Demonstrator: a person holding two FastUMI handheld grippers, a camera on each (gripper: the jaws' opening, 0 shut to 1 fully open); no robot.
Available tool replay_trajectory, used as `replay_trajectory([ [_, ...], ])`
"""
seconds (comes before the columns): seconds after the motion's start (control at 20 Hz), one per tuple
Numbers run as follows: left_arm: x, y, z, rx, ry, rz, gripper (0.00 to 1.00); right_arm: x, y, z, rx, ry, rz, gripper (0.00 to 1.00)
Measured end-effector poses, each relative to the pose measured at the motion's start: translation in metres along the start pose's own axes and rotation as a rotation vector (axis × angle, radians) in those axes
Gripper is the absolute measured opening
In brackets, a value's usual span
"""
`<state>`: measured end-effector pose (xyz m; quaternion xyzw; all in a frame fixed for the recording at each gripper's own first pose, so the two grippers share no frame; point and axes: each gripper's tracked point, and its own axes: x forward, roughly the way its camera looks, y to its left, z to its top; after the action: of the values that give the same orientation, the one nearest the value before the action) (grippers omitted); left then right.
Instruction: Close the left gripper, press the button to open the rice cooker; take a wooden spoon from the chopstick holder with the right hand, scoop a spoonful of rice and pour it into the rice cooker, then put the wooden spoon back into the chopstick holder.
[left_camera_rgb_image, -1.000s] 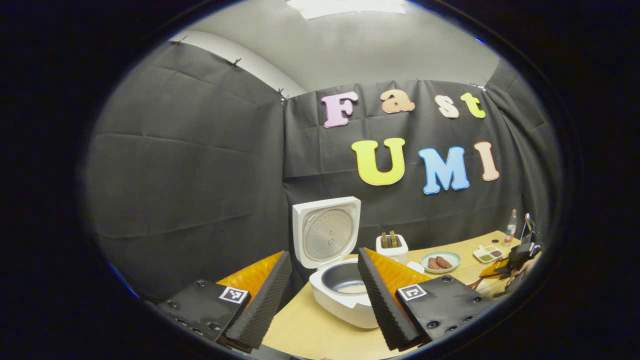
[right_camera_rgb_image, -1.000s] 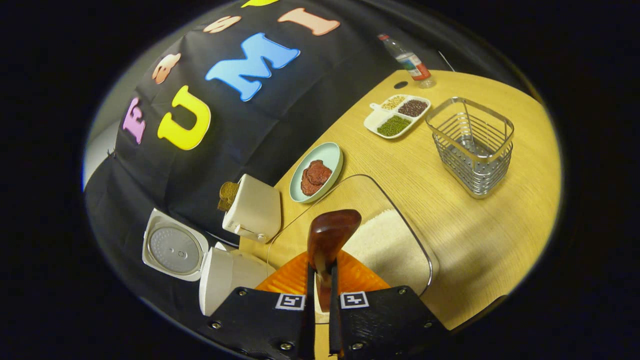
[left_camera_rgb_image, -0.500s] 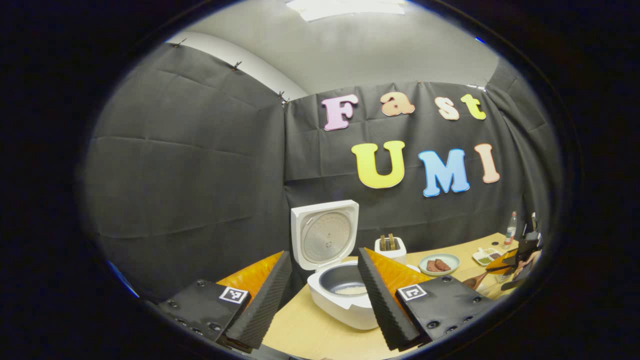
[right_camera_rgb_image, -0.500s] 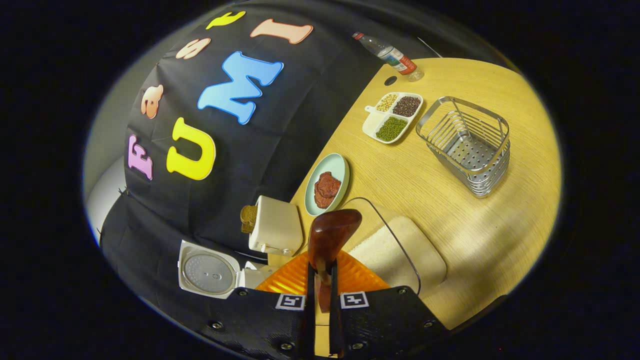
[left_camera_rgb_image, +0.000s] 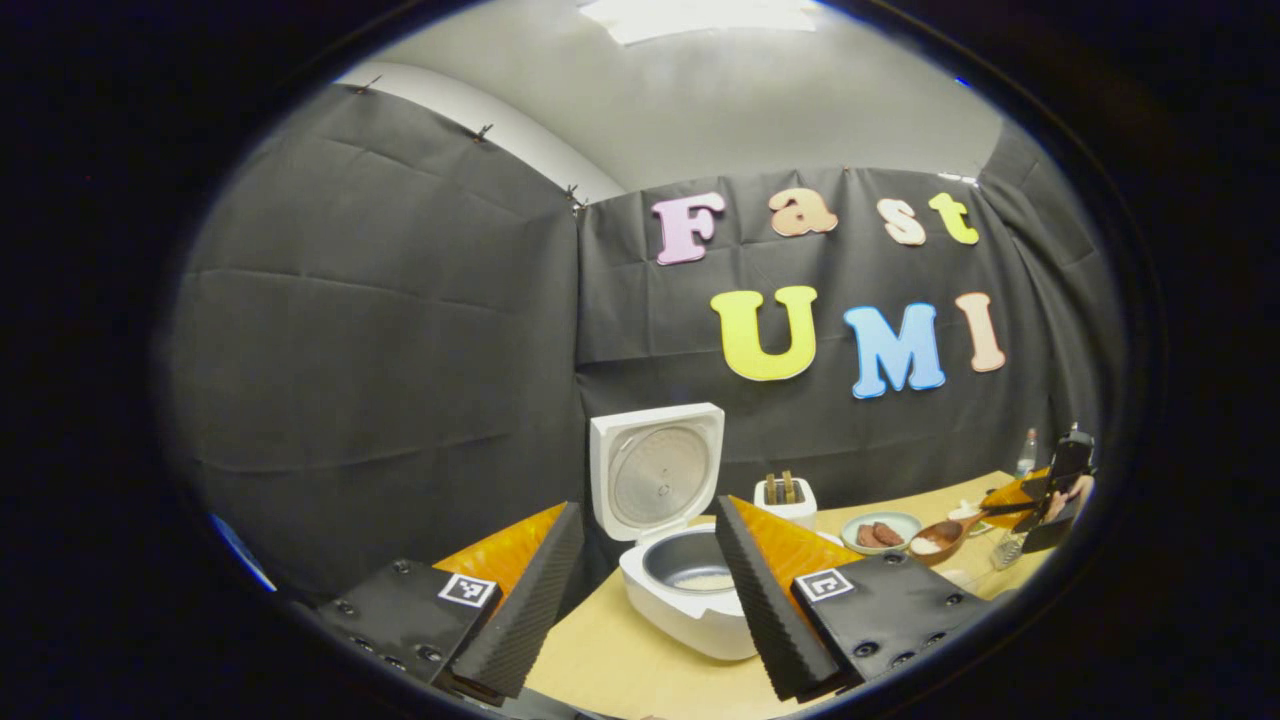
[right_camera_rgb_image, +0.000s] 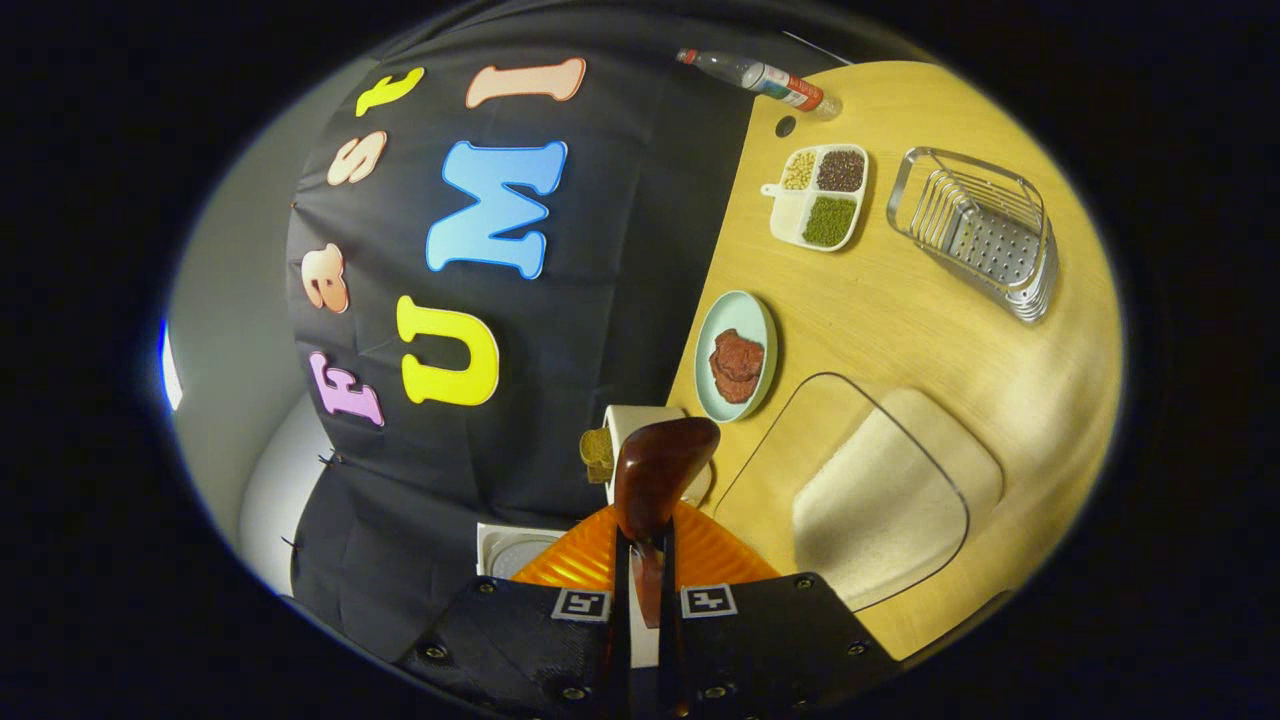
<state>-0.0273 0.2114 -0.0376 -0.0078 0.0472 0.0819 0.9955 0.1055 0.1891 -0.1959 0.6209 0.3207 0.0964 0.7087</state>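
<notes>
One wooden spoon (right_camera_rgb_image: 655, 475), one rice cooker (left_camera_rgb_image: 680, 560), two grippers.

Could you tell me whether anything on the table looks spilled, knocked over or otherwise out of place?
Nothing stands out. The rice cooker stands upright with its lid raised, the wire chopstick holder and the rice container sit square on the table, and no grains show around them. The wooden spoon carries its rice level.
</notes>
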Motion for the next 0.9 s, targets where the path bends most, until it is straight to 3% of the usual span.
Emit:
replay_trajectory([
  [0.4,-0.008,0.032,-0.009,-0.014,0.009,0.056,0.89,0.027,0.052,-0.037,0.030,0.070,0.097,0.11],
  [0.5,-0.010,0.042,-0.011,-0.015,0.013,0.073,0.93,0.035,0.059,-0.047,0.009,0.085,0.103,0.11],
  [0.7,-0.019,0.064,-0.017,-0.012,0.022,0.115,0.89,0.056,0.069,-0.070,-0.022,0.116,0.101,0.11],
  [0.8,-0.023,0.076,-0.021,-0.013,0.029,0.138,0.93,0.065,0.075,-0.083,-0.040,0.134,0.102,0.11],
  [0.85,-0.023,0.081,-0.023,-0.015,0.033,0.149,0.89,0.072,0.078,-0.090,-0.047,0.143,0.102,0.11],
  [0.9,-0.024,0.087,-0.025,-0.017,0.037,0.159,0.93,0.078,0.081,-0.096,-0.056,0.152,0.104,0.11],
])
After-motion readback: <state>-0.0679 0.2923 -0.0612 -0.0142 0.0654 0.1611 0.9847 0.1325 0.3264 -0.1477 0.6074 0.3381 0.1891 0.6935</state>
